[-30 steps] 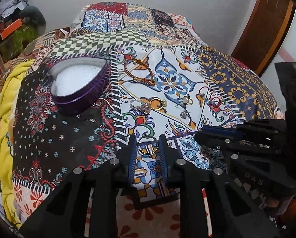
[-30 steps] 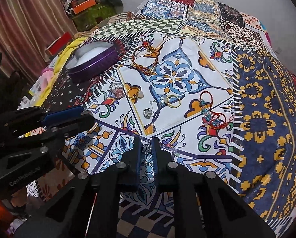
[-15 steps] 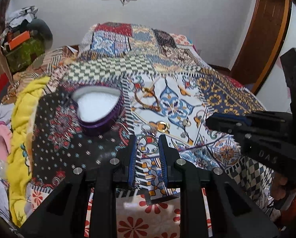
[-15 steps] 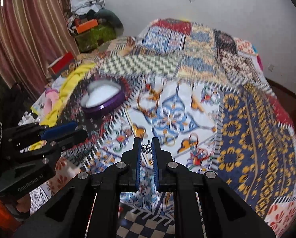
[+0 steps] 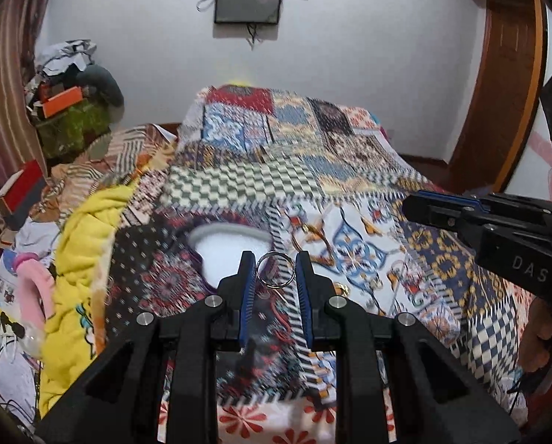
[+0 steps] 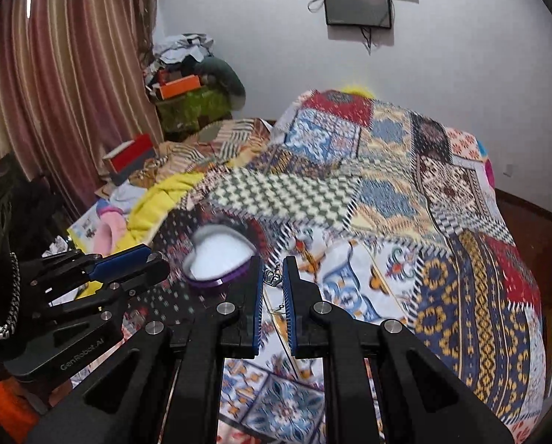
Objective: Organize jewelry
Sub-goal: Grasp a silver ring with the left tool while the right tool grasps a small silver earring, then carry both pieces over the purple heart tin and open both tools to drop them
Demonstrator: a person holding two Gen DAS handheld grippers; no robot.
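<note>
Grippers, two: left gripper (image 5: 276, 273) pinches one silver ring (image 5: 276, 271); right gripper (image 6: 273, 278) pinches one crown charm (image 6: 273, 277) (one heart box (image 6: 218, 260) nearby).

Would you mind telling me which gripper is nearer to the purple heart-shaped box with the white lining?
Left, apparently. The left gripper hangs right beside the purple heart-shaped box; the right gripper hangs farther off on its right.

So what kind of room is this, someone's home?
Most likely a bedroom in a home: a bed under a patchwork quilt, striped curtains, a screen on the wall, and clutter piled in the corner.
</note>
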